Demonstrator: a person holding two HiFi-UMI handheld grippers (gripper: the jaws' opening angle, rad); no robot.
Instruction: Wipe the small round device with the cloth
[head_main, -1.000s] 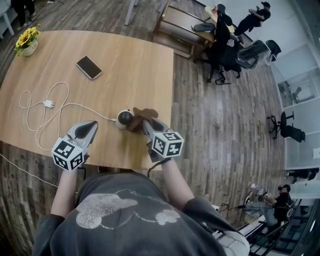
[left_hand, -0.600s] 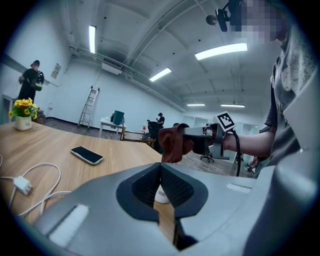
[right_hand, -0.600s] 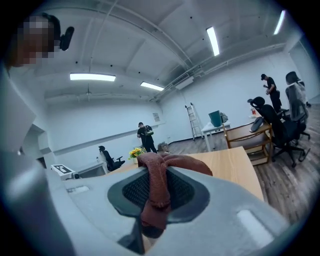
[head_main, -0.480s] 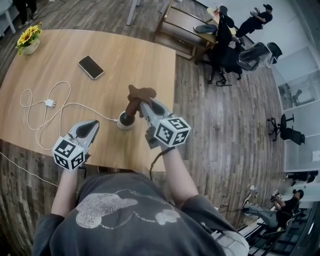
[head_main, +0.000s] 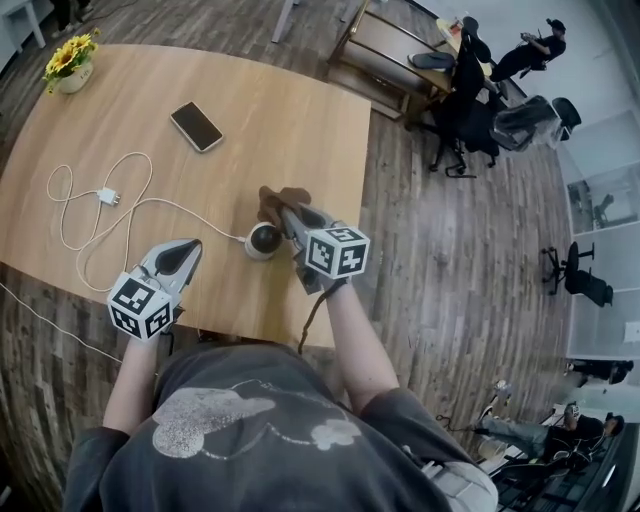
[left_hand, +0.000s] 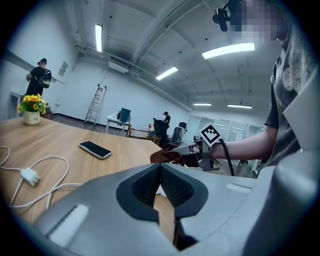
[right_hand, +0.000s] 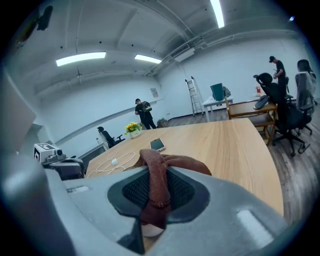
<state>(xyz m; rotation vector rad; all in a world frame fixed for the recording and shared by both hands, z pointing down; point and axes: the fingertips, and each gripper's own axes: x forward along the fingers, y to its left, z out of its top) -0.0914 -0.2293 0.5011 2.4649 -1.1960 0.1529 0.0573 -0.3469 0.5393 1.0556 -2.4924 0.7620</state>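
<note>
The small round device (head_main: 264, 240), dark on top with a white rim, sits on the wooden table (head_main: 120, 140) near its front edge. My right gripper (head_main: 285, 214) is shut on the brown cloth (head_main: 277, 203), which hangs just right of and above the device. The cloth (right_hand: 159, 172) is pinched between the jaws in the right gripper view, with a bit of the white device (right_hand: 150, 230) below. My left gripper (head_main: 176, 257) rests near the front edge, left of the device, its jaws together on nothing. The right gripper and cloth (left_hand: 167, 154) appear ahead in the left gripper view.
A white cable (head_main: 110, 215) with a plug (head_main: 107, 195) runs from the device across the table's left part. A phone (head_main: 197, 127) lies further back and a flower pot (head_main: 72, 62) stands at the far left corner. Office chairs (head_main: 470, 110) and people stand beyond the table.
My right gripper, which had lifted the cloth up off the device, has come back down and closer, so the cloth hangs beside the device. The left gripper stayed put.
</note>
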